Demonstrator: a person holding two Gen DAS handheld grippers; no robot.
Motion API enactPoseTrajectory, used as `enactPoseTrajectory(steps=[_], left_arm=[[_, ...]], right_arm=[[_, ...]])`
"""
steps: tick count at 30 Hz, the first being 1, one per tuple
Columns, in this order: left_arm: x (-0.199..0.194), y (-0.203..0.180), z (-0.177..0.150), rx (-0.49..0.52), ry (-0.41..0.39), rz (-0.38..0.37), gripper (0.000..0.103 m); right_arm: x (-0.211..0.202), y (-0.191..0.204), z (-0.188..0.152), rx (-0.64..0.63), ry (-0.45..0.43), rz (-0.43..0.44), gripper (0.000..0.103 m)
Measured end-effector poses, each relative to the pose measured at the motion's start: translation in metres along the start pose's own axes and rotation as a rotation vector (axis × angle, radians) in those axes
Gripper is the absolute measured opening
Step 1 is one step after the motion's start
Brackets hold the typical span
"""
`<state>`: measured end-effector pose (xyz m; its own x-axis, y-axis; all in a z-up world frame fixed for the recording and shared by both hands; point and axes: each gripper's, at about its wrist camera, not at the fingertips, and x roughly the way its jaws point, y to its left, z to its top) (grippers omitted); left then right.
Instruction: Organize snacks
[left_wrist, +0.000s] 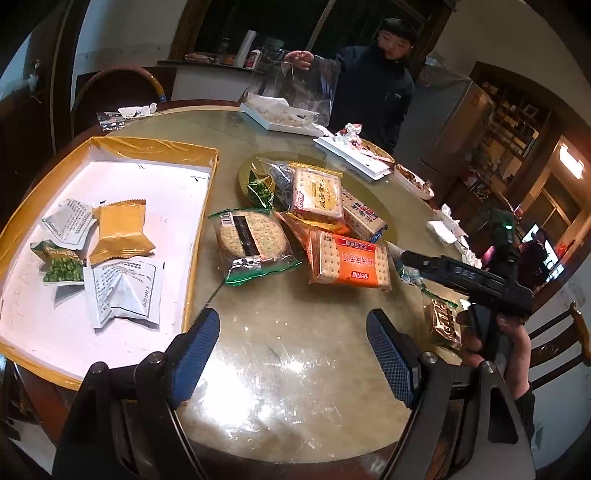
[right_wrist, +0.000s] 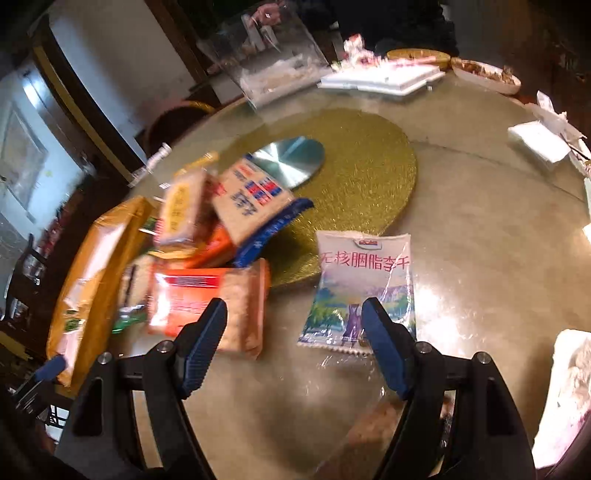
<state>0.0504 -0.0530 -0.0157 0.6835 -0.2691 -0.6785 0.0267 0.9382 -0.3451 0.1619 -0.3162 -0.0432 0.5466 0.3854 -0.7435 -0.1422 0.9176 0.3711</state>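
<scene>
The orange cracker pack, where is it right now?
In the left wrist view the orange cracker pack lies on the table right of centre, beside the round cracker pack, outside the tray.

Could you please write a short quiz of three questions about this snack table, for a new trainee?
1. True or false: the orange cracker pack already lies inside the gold-edged tray.
2. Which packet is nearest the right gripper? A) the white plum packet B) the gold packet C) the green pea packet
3. Fill in: both the left gripper and the right gripper are ____ and hold nothing.

Key
1. False; it lies on the table, outside the tray.
2. A
3. open
</scene>
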Motion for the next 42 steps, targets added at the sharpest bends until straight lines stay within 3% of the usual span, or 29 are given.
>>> enactPoseTrajectory(steps=[5,10,15,19,23,26,30,34,37,42], left_arm=[[0.008,-0.006,0.004,0.023,0.022,-0.014,0.082],[0.011,0.000,0.009,0.001,0.035,-0.016,0.082],[0.015,0.007,0.016,-0.031,0.039,-0.010,0.082],[0.021,0.006,0.016,-0.036,0.059,-0.013,0.082],[0.028,-0.002,0.016,-0.014,0.073,-0.010,0.082],[0.036,-0.011,0.020,0.000,0.101,-0.028,0.082],[0.053,-0.025,0.029,0.060,0.097,0.003,0.082],[0.074,-0.046,0.041,0.174,0.081,0.070,0.082],[0.089,-0.058,0.047,0.259,0.066,0.091,0.082],[0.119,-0.063,0.057,0.282,0.121,0.024,0.082]], right_arm=[[-0.004,-0.014,0.021,0.077,-0.020,-0.031,0.076],[0.030,-0.025,0.041,0.129,0.085,-0.125,0.076],[0.039,-0.017,0.033,0.120,0.129,-0.200,0.076],[0.036,-0.009,0.021,0.080,0.114,-0.267,0.077],[0.031,-0.006,0.013,0.069,0.099,-0.309,0.064],[0.026,-0.003,0.007,0.072,0.088,-0.299,0.060],[0.022,0.003,0.001,0.059,0.067,-0.275,0.050],[0.022,-0.002,0.004,0.096,0.055,-0.178,0.039],[0.013,-0.006,0.004,0.124,0.017,-0.107,0.037],[-0.004,-0.009,-0.002,0.170,-0.057,-0.033,0.036]])
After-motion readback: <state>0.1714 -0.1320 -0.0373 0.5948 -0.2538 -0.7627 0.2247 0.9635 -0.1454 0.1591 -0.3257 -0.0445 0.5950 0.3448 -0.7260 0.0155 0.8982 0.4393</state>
